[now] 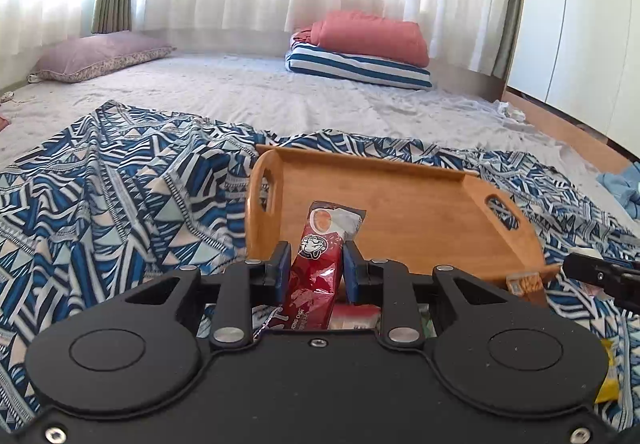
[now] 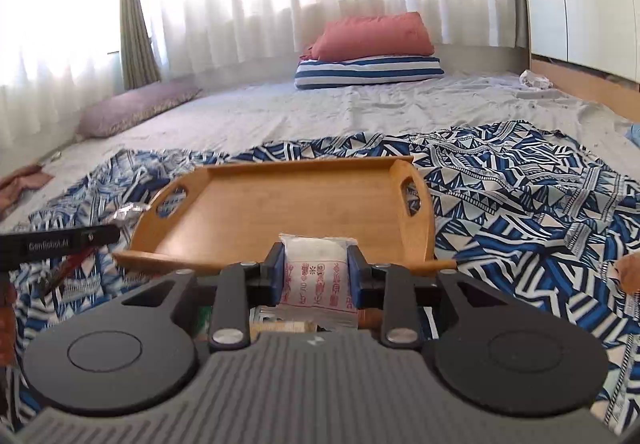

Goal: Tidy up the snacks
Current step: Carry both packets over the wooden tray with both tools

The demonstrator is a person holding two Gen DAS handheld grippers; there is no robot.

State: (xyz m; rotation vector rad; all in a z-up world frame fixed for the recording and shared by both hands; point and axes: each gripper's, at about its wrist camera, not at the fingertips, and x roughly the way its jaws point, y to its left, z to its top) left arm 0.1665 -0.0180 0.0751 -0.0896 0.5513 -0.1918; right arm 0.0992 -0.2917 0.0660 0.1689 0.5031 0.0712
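A wooden tray (image 1: 416, 203) with handle cut-outs lies on the blue patterned cloth (image 1: 120, 195), just ahead of both grippers. My left gripper (image 1: 316, 264) is shut on a red snack packet (image 1: 320, 244) that sticks up between its blue pads, over the tray's near edge. In the right wrist view my right gripper (image 2: 316, 272) is shut on a clear white snack packet (image 2: 316, 268) with red print, in front of the tray (image 2: 280, 203). The other gripper shows at the left edge (image 2: 60, 244) and at the right edge (image 1: 604, 276).
More snack packets lie under the grippers: a red and white one (image 1: 356, 318), a brown one (image 1: 528, 286), a yellow one (image 1: 610, 380). A purple pillow (image 1: 100, 55) and folded striped and pink bedding (image 1: 360, 51) lie far back on the bed. Wooden floor (image 1: 580, 135) runs along the right.
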